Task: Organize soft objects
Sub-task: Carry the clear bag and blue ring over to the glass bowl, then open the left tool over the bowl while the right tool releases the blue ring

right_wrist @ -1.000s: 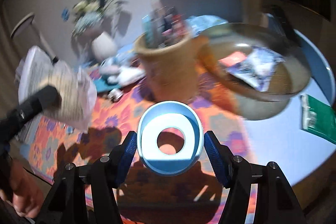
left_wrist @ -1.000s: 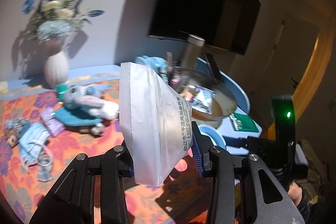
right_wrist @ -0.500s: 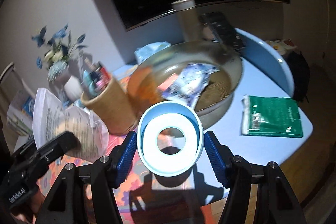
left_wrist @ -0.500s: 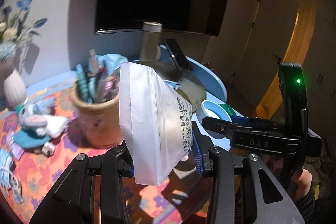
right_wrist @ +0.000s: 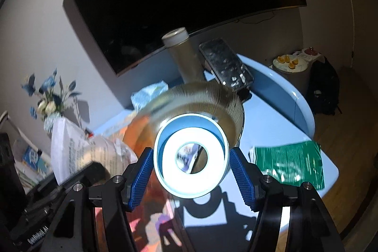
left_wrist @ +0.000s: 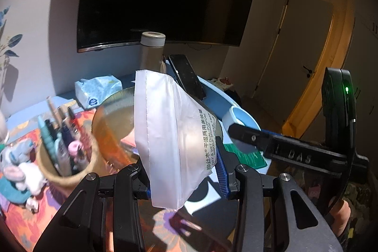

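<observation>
At the centre of its frame the left hand-held gripper (left_wrist: 186, 183) clamps a white plastic makeup-sponge pouch (left_wrist: 172, 134) above the blue worktop (left_wrist: 212, 188), while the right hand-held gripper (right_wrist: 191, 171) grips a light-blue round tape roll (right_wrist: 191, 155) before a ribbed amber glass bowl (right_wrist: 212, 96) at centre frame.

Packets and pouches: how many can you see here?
3: a white pouch held in the left gripper, a pale blue packet behind the glass bowl, a green packet by the table's edge. Others may be hidden.
</observation>
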A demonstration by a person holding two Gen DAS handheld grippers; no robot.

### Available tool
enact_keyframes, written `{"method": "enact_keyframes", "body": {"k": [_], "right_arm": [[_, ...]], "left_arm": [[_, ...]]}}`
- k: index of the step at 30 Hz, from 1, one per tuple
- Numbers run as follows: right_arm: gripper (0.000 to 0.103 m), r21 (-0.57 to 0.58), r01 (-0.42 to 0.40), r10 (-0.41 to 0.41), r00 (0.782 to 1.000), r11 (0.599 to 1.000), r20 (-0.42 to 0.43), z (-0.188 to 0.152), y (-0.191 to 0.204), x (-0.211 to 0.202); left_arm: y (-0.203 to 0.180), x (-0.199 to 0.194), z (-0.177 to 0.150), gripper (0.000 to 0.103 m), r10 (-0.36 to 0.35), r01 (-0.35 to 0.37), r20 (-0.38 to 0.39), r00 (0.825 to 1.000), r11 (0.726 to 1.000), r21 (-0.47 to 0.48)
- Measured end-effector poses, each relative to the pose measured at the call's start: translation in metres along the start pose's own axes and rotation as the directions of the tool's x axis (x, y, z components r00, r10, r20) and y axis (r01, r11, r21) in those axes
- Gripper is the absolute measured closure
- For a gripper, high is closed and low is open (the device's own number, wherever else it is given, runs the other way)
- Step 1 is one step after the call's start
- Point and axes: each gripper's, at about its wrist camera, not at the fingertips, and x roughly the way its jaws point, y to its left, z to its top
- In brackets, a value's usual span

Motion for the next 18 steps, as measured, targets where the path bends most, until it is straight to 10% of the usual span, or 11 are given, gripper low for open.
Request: {"method": "enact_keyframes", "body": {"k": [8,12,18], "right_arm": [[0.037,0.064,-0.010,0.013,0.999,0.998,-0.036,0.021,-0.014,0.044],[0.035,0.087,-0.018,0.024,0.997,0.996,-0.074,0.025,-0.022,0.068],[0.034,0.102,-0.041,0.050,0.995,0.994,-0.088,0.024,-0.031,0.076]], "left_arm": [[0.002,0.041,0.006,0.065,0.057,-0.055,-0.049,0.997,0.997,0.046],[0.012,0.071,0.007,0.035,0.108,-0.104,-0.121,0.987,0.994,0.037],[0.016,0.078,0.006,0.032,0.126,-0.121,-0.115,0.985,0.991,0.055]]}}
